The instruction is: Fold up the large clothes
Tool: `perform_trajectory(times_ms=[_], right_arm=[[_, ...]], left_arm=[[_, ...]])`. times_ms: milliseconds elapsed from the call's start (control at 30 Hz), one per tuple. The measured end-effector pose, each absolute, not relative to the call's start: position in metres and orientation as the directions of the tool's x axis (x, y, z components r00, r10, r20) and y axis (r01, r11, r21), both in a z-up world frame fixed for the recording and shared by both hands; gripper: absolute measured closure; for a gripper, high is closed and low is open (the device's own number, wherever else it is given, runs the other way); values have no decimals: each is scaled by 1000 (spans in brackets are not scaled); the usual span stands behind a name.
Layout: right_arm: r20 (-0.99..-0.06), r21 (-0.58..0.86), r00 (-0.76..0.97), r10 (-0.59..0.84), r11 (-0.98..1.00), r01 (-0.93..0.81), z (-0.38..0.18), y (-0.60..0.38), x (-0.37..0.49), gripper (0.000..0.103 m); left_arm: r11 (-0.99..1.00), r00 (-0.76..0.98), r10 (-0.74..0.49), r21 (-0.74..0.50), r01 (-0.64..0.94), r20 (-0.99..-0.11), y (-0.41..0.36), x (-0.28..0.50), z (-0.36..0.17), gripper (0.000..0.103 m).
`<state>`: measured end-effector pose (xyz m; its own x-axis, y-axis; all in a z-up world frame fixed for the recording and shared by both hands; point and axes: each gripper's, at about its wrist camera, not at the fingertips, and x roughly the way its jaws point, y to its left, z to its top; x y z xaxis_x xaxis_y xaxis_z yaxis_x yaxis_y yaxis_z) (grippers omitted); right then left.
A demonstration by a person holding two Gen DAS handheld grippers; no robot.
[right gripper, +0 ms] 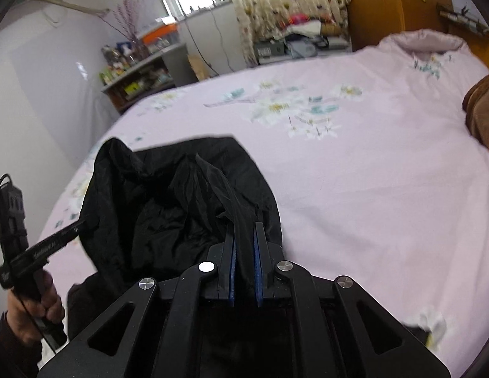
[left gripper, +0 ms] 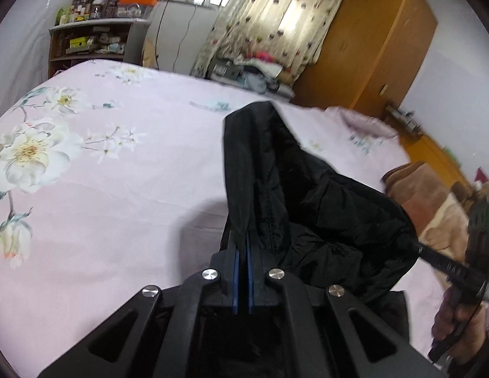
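A large black garment (left gripper: pixel 310 208) hangs bunched above the pink floral bed sheet (left gripper: pixel 118 189). My left gripper (left gripper: pixel 242 245) is shut on one edge of it, the cloth rising in a fold past the fingertips. My right gripper (right gripper: pixel 244 230) is shut on another edge of the black garment (right gripper: pixel 168 208), with cloth pinched between its blue pads (right gripper: pixel 260 264). The right gripper also shows at the right edge of the left wrist view (left gripper: pixel 417 247), and the left gripper at the left of the right wrist view (right gripper: pixel 82 223). The garment sags between the two.
A brown blanket (left gripper: pixel 433 201) lies at the bed's right side. A cluttered shelf (left gripper: pixel 90 37), a flowered curtain (left gripper: pixel 276 19) and an orange wardrobe (left gripper: pixel 370 47) stand beyond the bed. A pile of clothes (right gripper: pixel 301 34) sits by the curtain.
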<state>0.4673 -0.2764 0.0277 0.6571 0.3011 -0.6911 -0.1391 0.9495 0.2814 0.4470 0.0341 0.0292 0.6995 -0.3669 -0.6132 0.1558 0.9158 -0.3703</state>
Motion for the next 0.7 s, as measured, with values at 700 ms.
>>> perform_trajectory(times_ms=[700], right_arm=[[-767, 396, 526, 366, 916, -60, -20, -310, 278, 94]], left_arm=[[890, 595, -382, -455, 31, -707, 66, 265, -19, 99]])
